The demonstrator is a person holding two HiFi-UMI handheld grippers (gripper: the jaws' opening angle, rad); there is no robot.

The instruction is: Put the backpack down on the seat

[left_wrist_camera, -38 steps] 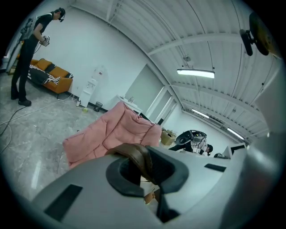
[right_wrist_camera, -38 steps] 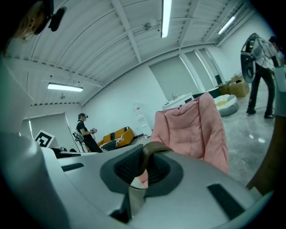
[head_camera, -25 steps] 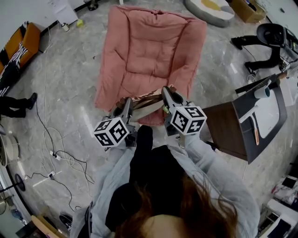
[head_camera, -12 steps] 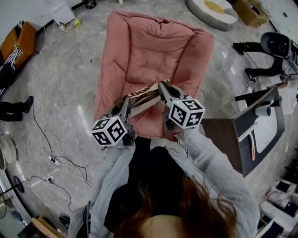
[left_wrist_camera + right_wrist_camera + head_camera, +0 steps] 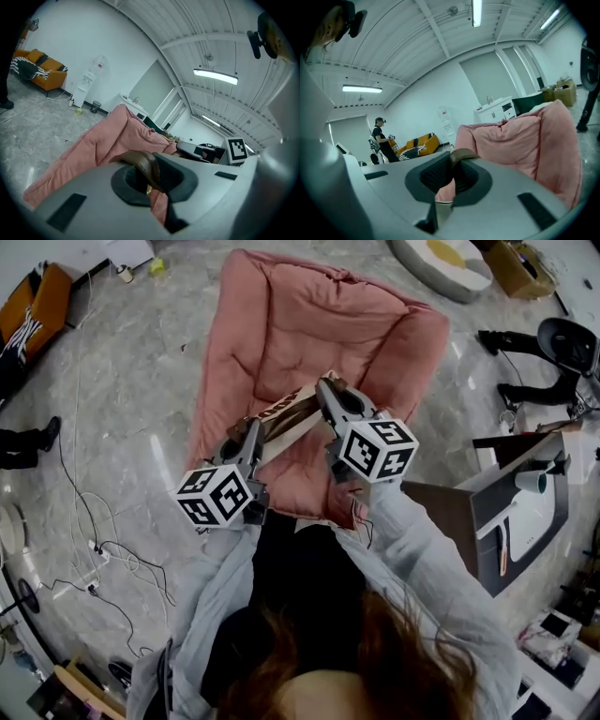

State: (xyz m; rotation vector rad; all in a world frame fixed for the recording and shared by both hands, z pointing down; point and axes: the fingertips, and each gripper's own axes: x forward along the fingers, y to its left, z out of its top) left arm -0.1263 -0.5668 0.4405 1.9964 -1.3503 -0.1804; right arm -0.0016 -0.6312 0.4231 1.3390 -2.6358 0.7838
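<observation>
Backpack [image 5: 284,418]: we carry it between our 2 grippers, over the front half of the seat. In the head view we make out a brown strap and a cream band with dark print stretched from one gripper to the other. We cannot tell its body apart from the pink padding below, nor whether it touches the seat.
Left gripper [image 5: 247,429]: its jaws are closed tight on a fold of the brown strap [image 5: 143,161], which loops up out of the gap and over the top. Its marker cube sits close to our chest.
Right gripper [image 5: 326,390]: its jaws are pinched together on another loop of brown strap [image 5: 461,153]. A bit of pink fabric with a pale edge shows just under the gap. This gripper is further over the seat than the left one.
Seat [image 5: 309,324]: a wide pink padded chair with raised sides and a quilted back, directly in front of us and low on the floor. Both gripper views look across its cushions.
Floor [image 5: 141,409]: grey and glossy, with thin cables [image 5: 103,549] trailing at our left.
Sofa [image 5: 44,75]: orange, against the far white wall, with a striped cloth on it.
Desk [image 5: 525,512]: at our right, just beside the seat, with a white cup on a dark board.
Other person [image 5: 382,140]: 1 person in dark clothes stands near the sofa, well apart from us.
</observation>
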